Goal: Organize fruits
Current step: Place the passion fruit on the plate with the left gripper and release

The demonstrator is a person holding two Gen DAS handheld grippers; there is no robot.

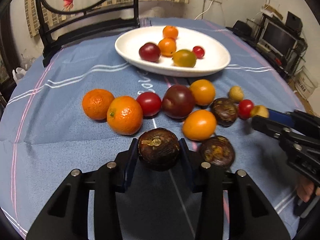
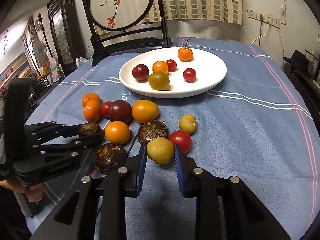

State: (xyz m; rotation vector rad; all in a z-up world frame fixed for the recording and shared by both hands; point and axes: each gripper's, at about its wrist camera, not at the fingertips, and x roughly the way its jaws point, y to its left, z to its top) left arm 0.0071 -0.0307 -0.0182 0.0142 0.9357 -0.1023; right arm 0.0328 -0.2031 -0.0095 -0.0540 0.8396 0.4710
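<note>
My left gripper (image 1: 159, 143) is shut on a dark brown water chestnut (image 1: 158, 154), low over the blue tablecloth (image 1: 60, 150). My right gripper (image 2: 160, 148) is shut on a small tan round fruit (image 2: 160, 152). Each gripper shows in the other's view: the right gripper (image 1: 260, 115) at the right edge, the left gripper (image 2: 92, 133) at the left edge. Between them lie loose mandarins (image 1: 125, 115), red tomatoes (image 1: 149, 104), orange tomatoes (image 1: 200, 125), a dark tomato (image 1: 178, 101) and two more chestnuts (image 1: 218, 152). Behind them a white plate (image 1: 212, 68) holds several small fruits.
A dark wooden chair with a round painted panel (image 2: 120, 4) stands at the table's far edge. Another tan fruit (image 2: 187, 124) and a red tomato (image 2: 181, 141) lie just beyond my right fingers. Bare cloth (image 2: 250, 150) stretches to the right.
</note>
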